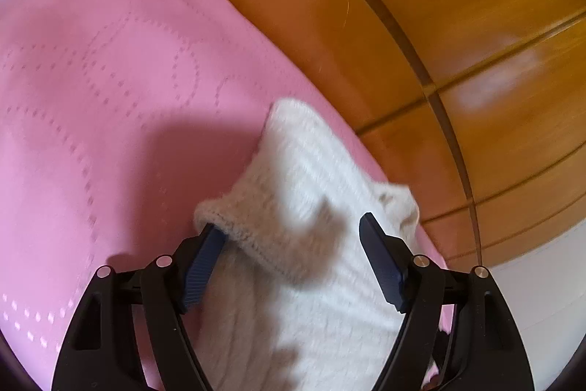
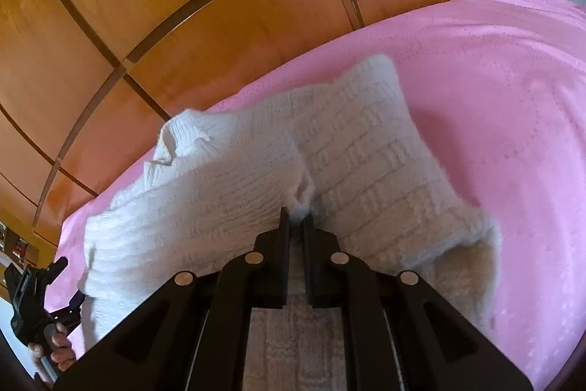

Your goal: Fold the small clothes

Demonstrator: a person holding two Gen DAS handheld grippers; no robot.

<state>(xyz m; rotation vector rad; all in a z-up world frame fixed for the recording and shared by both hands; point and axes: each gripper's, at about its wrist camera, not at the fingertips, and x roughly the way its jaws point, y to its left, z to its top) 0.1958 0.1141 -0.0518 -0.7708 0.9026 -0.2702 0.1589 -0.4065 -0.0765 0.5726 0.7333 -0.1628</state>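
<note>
The knit looks soft and floppy on the bed; right gripper pinches a fold, left gripper gapes wide around the hem.

Materials we log | knit garment: white wool-like cloth, ribbed, fuzzy, matt | bedspread: pink cloth, smooth, stitched dotted quilting | wardrobe panels: orange-brown wood, glossy, reflective | left gripper: matt black plastic, ridged blue pads, metal pins | right gripper: matt black plastic, metal pins
</note>
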